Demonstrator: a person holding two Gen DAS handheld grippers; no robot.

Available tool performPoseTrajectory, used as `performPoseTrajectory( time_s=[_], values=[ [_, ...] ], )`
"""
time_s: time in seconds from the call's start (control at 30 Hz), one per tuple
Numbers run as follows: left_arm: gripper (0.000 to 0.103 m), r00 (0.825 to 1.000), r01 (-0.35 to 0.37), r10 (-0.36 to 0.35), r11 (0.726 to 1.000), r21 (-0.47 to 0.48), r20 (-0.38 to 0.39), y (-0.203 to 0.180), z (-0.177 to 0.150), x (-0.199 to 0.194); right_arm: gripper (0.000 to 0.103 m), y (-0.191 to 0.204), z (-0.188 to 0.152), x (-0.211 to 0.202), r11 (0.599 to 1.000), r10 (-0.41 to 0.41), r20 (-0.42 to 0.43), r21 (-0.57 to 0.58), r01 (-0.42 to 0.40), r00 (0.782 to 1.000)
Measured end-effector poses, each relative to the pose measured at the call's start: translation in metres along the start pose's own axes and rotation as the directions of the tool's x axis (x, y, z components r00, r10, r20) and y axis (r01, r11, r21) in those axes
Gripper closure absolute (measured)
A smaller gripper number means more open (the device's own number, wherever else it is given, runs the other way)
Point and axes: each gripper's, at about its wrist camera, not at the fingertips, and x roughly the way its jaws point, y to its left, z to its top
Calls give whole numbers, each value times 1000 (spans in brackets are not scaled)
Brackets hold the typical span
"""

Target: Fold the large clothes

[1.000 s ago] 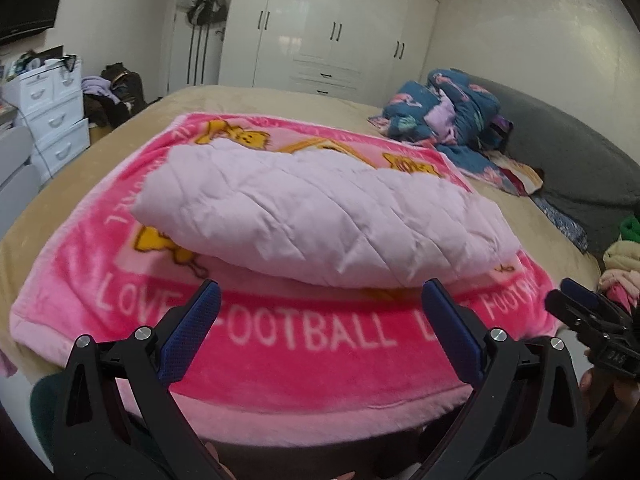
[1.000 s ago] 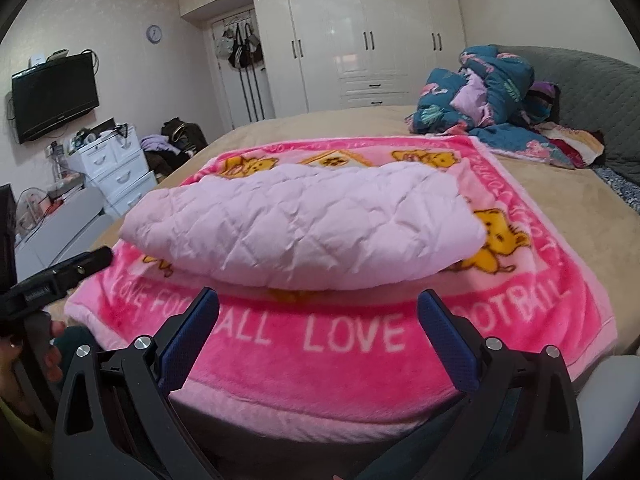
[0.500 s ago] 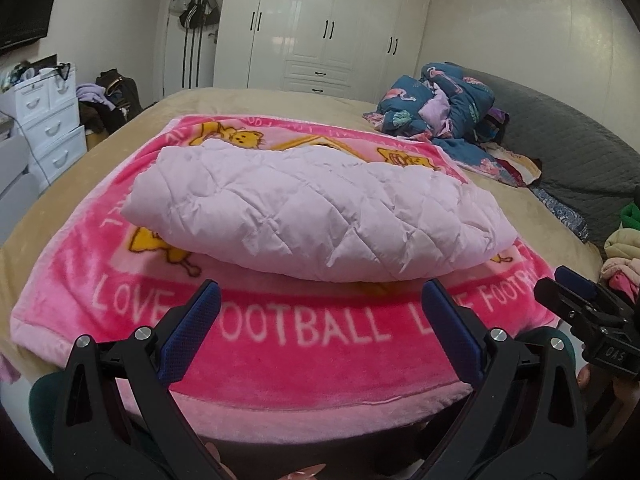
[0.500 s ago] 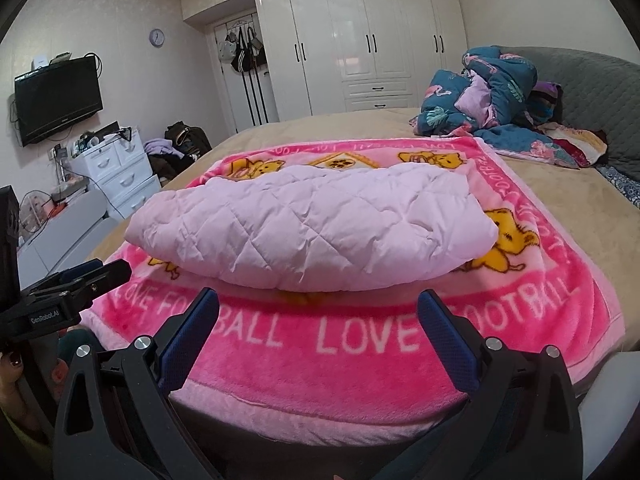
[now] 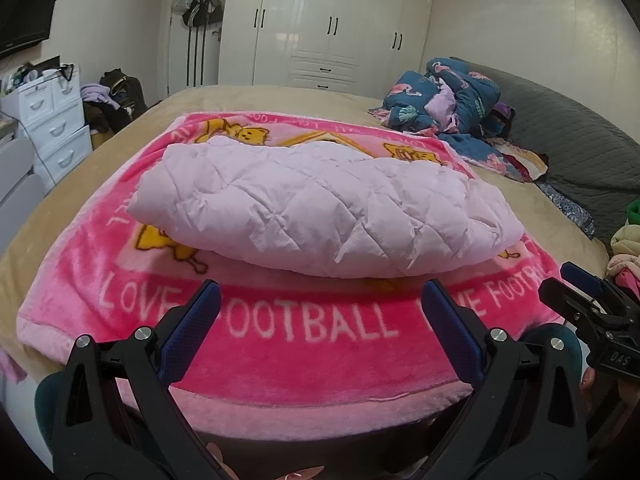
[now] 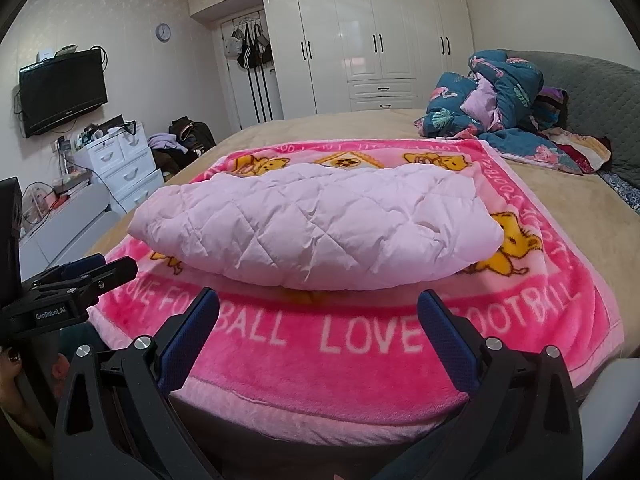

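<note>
A pale pink quilted garment (image 5: 320, 208) lies folded in a thick bundle on a bright pink "LOVE FOOTBALL" blanket (image 5: 304, 344) spread over the bed; it also shows in the right wrist view (image 6: 316, 232). My left gripper (image 5: 320, 300) is open and empty, held back from the bundle above the blanket's near edge. My right gripper (image 6: 320, 308) is open and empty too, at the same near edge. Each gripper appears at the side of the other's view: the right one (image 5: 588, 304) and the left one (image 6: 80, 280).
A heap of blue floral bedding (image 5: 448, 100) lies at the far right by a grey headboard (image 5: 576, 148). White drawers (image 6: 120, 164), a wall TV (image 6: 62, 90) and white wardrobes (image 6: 380, 40) stand beyond the bed. Clothes (image 5: 628, 244) are piled at the right.
Both grippers have risen and tilted slightly; the bundle sits a little farther off in both views. The garment has not moved.
</note>
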Motion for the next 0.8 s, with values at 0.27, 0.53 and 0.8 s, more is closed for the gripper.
performPoseTrajectory(
  time_s=[0.27,0.53,0.8],
  values=[
    [9,1000,-21,21,1000,-1,-9,1,1,1,4,2,-1,2,1000,-7,-3,-3,7,1000],
    [9,1000,-24,24,1000,3,-10,2,1,1,4,2,-1,2,1000,-7,-3,-2,7,1000],
    [9,1000,-23,23,1000,2,-13,2,0,2,4,2,-1,2,1000,-10,-3,-5,10,1000]
  ],
)
